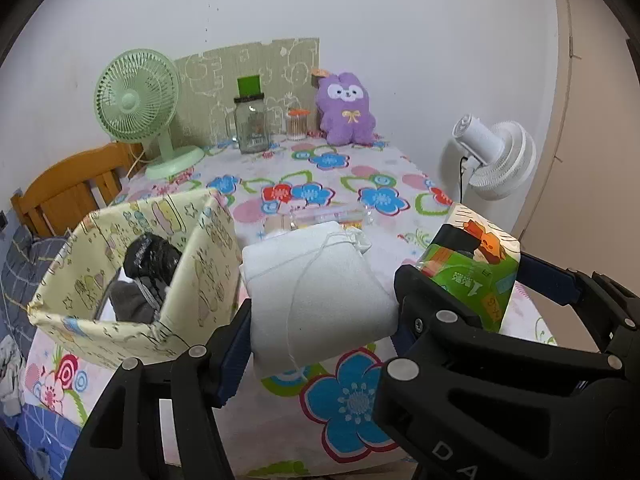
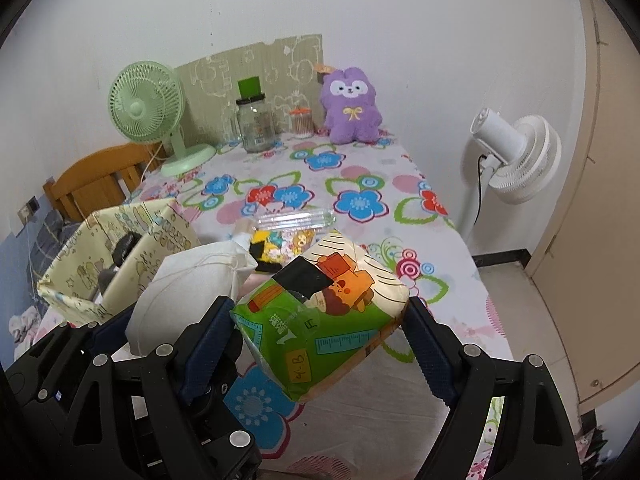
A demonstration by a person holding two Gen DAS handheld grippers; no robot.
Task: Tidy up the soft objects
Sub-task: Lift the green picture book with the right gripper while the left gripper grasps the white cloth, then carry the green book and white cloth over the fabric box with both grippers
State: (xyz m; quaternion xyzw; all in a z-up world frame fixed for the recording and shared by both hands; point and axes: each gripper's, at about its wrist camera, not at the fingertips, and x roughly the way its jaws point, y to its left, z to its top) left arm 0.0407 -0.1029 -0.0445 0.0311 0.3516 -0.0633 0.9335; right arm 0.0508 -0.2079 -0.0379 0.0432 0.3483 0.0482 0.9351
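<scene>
Over flowered tablecloth (image 1: 352,400): left gripper (image 1: 324,320) clenched on white folded cloth pouch (image 1: 320,292), right gripper (image 2: 320,332) clenched on green-and-orange printed soft pack (image 2: 320,320), both held aloft; pale yellow cartoon-print fabric bin (image 1: 132,280) just left of pouch, nearer left hand.

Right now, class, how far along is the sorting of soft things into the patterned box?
Done: dark soft items already sit in the patterned box. In hand: the left hand-held gripper grips a white drawstring pouch; the right hand-held gripper grips a green tissue pack, both lifted off the table. Left: both still need placing. The purple plush stands untouched.
</scene>
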